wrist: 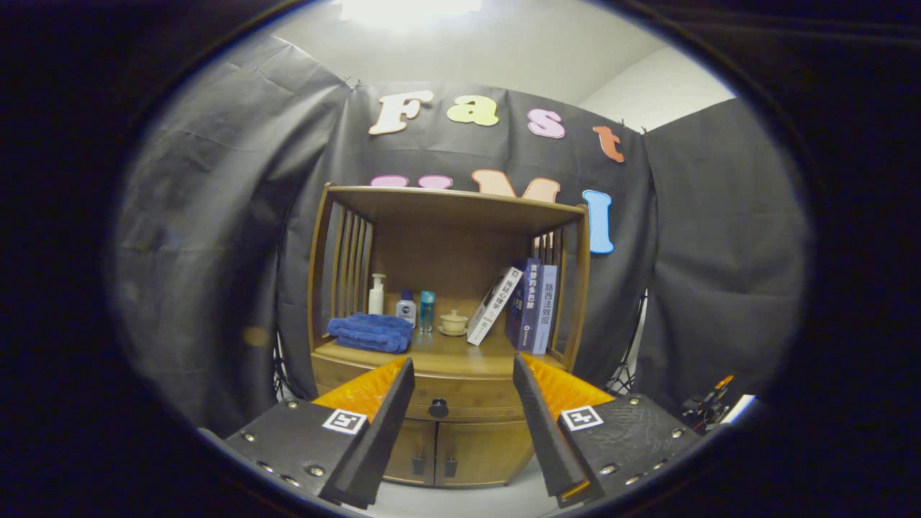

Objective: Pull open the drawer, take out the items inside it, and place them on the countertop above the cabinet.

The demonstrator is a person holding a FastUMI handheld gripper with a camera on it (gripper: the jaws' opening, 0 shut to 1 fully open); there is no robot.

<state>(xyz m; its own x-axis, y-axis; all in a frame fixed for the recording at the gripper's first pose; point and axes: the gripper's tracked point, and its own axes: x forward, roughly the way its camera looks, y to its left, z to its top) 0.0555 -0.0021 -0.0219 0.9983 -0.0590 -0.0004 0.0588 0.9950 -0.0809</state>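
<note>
While parted, gripper [463, 370] before round-knobbed wooden drawer [460, 398]

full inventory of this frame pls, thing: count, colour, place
cabinet: 1, brown wood, ahead of the jaws
countertop: 1, brown wood, open shelf above the drawer
drawer: 1, brown wood, shut, below the countertop
drawer knob: 1, dark, seen between the jaws
lower doors: 2, brown wood, shut, under the drawer
towel: 1, blue, folded, countertop left
pump bottle: 1, white, behind the towel
small bottles: 2, white with blue and clear blue, beside the pump bottle
lidded cup: 1, cream, countertop middle
books: about 4, white and blue, countertop right, one leaning
gripper: 1, jaws open, short of the drawer
</note>
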